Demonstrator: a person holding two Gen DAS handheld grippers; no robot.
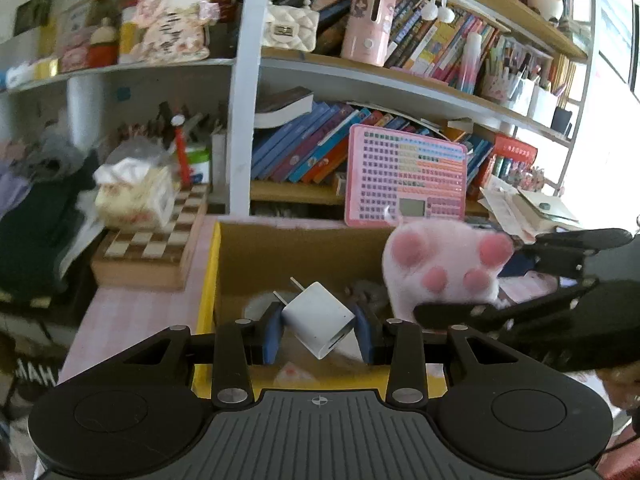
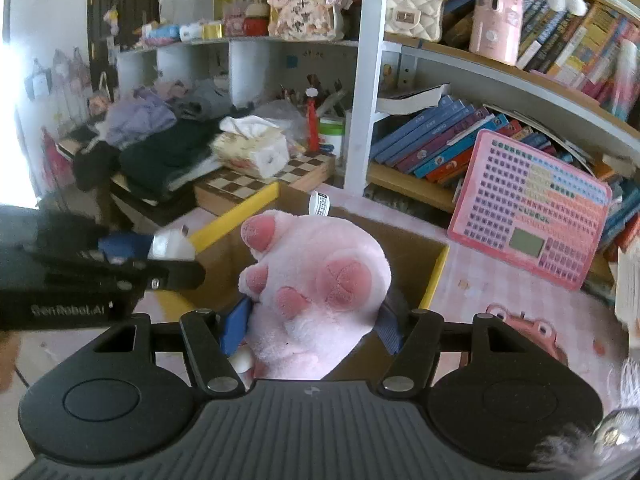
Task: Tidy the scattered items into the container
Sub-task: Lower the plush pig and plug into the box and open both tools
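At six o'clock in the left wrist view, the left gripper (image 1: 318, 326) pinches a white charger (image 1: 318, 320) between its blue pads, prongs pointing to eleven o'clock; it hangs over the open cardboard box (image 1: 256, 256) with yellow flap edges, grey fuzzy things lying blurred on the box floor; at three o'clock the right gripper (image 1: 460, 312) reaches in, clamped on a pink plush paw (image 1: 444, 268); at twelve o'clock, behind the box, a pink keyboard pad (image 1: 406, 176) leans on a row of books; at nine o'clock a chessboard box (image 1: 152, 248) carries a tissue pack (image 1: 132, 196); no writing there is legible.

Across the right wrist view, at six o'clock, the right gripper (image 2: 312, 320) squeezes the plush paw (image 2: 316, 280), its white printed tag (image 2: 320, 204) at twelve o'clock too small to read; the paw hides much of the box (image 2: 416, 260) behind it; at nine o'clock the left gripper (image 2: 176, 256), lettered "GenRobot.AI", holds the charger (image 2: 170, 245) over the yellow flap; at two o'clock the keyboard pad (image 2: 532, 208) leans on books; at four o'clock a pink frog figure (image 2: 524, 330) sits on the checked tablecloth (image 2: 472, 276).
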